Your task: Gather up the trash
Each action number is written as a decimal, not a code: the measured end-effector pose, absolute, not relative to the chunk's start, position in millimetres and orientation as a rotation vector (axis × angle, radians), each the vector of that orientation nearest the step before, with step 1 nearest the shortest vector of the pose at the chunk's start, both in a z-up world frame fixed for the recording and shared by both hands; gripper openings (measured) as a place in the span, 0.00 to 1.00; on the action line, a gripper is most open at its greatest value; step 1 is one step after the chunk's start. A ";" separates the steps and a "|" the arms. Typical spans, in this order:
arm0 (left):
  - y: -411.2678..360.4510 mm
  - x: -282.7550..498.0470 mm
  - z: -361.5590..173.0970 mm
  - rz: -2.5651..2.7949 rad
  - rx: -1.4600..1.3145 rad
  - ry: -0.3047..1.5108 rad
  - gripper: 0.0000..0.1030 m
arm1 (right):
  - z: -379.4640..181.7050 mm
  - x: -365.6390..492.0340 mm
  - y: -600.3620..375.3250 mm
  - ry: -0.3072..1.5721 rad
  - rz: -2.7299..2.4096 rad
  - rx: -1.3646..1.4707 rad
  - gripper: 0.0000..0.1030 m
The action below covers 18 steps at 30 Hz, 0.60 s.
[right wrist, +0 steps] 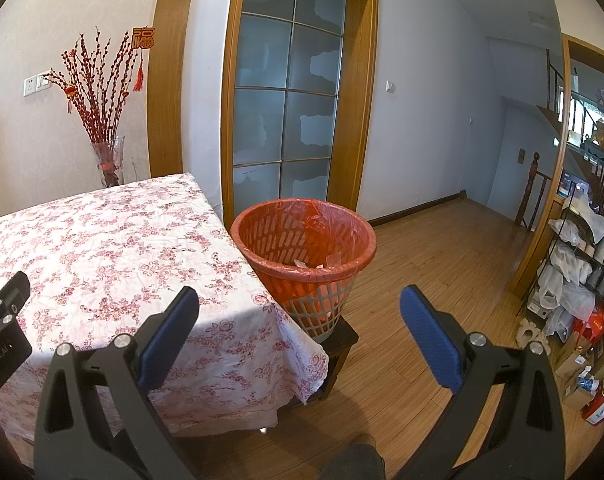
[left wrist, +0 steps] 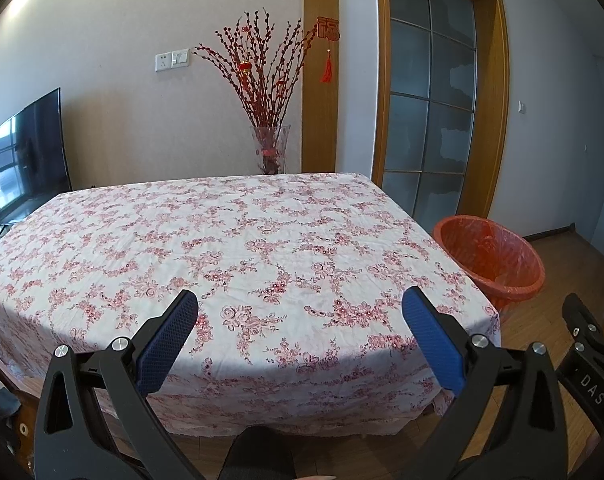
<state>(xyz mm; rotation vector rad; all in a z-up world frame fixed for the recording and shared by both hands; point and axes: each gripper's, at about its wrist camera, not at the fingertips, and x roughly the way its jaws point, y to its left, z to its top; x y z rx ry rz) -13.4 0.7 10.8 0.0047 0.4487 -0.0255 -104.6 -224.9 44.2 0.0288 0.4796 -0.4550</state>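
No trash shows on the floral tablecloth (left wrist: 242,240); scraps lie inside the lined bin (right wrist: 303,240) beside the table. Left gripper (left wrist: 300,312) and right gripper (right wrist: 300,312) both spread, empty. Task looks essentially finished.

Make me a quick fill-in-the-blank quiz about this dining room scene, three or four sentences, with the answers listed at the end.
1. The wastebasket is lined with a plastic bag coloured ____.
2. The wastebasket stands on a dark ____ beside the table, not on the floor.
3. Both the left gripper and the right gripper have their jaws ____ and hold nothing.
4. The tablecloth has a ____ pattern in pink and red.

Answers: red; stool; open; floral
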 end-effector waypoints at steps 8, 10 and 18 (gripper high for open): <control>0.9 -13.2 10.7 -0.026 0.005 0.449 0.97 | 44.4 -104.4 -224.9 0.481 -0.455 0.030 0.96; 0.7 -13.2 10.8 -0.026 0.004 0.449 0.97 | 44.5 -104.2 -224.4 0.481 -0.455 0.030 0.96; 1.7 -12.9 8.7 -0.028 0.005 0.453 0.97 | 43.7 -104.0 -223.4 0.484 -0.455 0.032 0.96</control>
